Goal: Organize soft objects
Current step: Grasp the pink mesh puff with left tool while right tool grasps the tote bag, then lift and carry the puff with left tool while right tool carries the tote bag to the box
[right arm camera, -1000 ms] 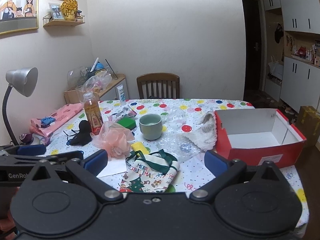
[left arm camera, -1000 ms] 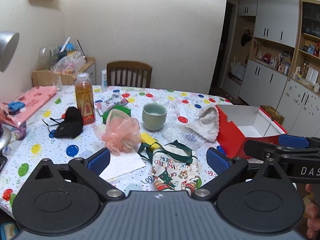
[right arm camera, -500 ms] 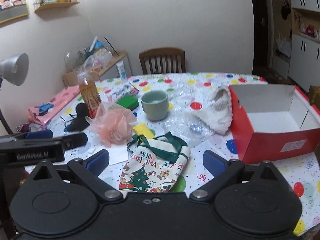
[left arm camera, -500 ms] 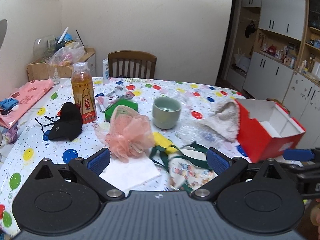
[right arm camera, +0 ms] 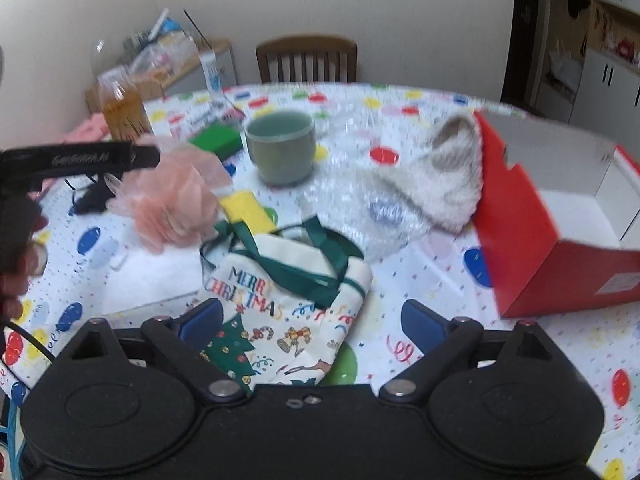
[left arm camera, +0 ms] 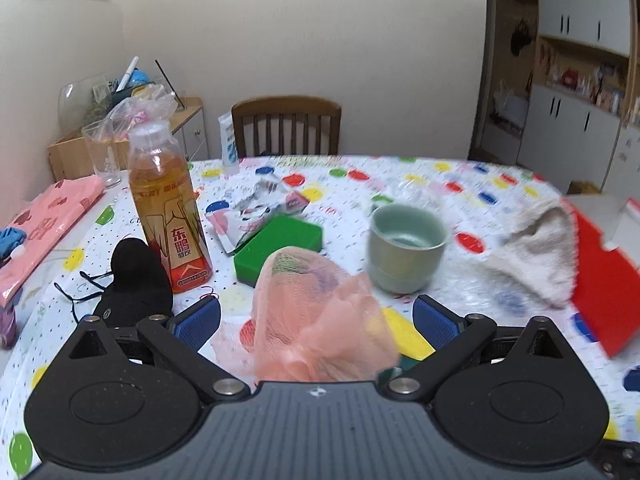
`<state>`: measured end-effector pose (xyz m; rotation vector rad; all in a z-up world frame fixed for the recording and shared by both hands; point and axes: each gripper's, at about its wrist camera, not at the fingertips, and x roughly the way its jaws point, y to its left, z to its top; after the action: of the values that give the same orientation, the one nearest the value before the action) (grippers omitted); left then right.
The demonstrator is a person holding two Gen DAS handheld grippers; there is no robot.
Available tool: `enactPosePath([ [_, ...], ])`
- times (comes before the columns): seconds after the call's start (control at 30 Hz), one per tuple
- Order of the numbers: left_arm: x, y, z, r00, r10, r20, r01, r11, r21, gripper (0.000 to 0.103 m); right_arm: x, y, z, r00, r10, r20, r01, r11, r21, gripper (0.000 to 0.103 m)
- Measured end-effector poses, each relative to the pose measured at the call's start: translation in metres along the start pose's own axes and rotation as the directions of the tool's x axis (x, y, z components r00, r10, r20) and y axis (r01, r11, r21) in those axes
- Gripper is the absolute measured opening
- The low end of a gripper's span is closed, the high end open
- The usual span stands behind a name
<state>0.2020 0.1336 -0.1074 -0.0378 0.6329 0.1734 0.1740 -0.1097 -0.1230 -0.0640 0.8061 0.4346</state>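
Note:
A pink mesh bath pouf (left arm camera: 320, 316) lies on the dotted tablecloth, right between the open jaws of my left gripper (left arm camera: 316, 320); it also shows in the right wrist view (right arm camera: 176, 204). My right gripper (right arm camera: 312, 322) is open over a white "Merry Christmas" cloth bag (right arm camera: 292, 300) with green straps. A cream knitted cloth (right arm camera: 444, 176) lies against an open red box (right arm camera: 560, 216) with a white inside. A black face mask (left arm camera: 132, 280) lies at the left.
An orange drink bottle (left arm camera: 168, 208), a green sponge (left arm camera: 280, 248), a grey-green cup (left arm camera: 404, 248), a yellow sponge (right arm camera: 248, 208) and clear bubble wrap (right arm camera: 360, 204) stand on the table (left arm camera: 440, 176). A wooden chair (left arm camera: 286, 124) stands behind it. Pink cloth (left arm camera: 48, 220) lies far left.
Both grippers have moved forward and down toward the table. The left one has closed in on the pink pouf, the right one on the Christmas bag. Both stay open.

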Motion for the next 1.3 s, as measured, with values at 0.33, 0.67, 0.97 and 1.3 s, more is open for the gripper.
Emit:
enactPosePath([
  [0.33, 0.057, 0.000, -0.011, 0.994, -0.016, -0.105, 0.020, 0.999, 0.043, 0.103, 0.050, -0.002, -0.002, 0.992, -0.010, -0.128, 0.017, 0.998, 0.054, 0.089],
  [0.67, 0.075, 0.002, -0.014, 0.991, -0.035, -0.129, 0.042, 0.998, 0.049, 0.098, 0.070, -0.002, -0.008, 0.982, -0.015, -0.188, 0.033, 0.995, 0.094, 0.069],
  [0.97, 0.074, 0.004, -0.014, 0.991, -0.036, -0.129, 0.045, 0.996, 0.070, 0.061, 0.067, -0.002, -0.008, 0.985, -0.030, -0.169, 0.046, 0.995, 0.093, 0.033],
  [1.3, 0.060, 0.014, -0.014, 0.993, -0.067, -0.102, 0.071, 0.997, 0.037, 0.036, 0.047, -0.003, -0.004, 0.994, -0.011, -0.106, 0.024, 0.991, 0.128, 0.014],
])
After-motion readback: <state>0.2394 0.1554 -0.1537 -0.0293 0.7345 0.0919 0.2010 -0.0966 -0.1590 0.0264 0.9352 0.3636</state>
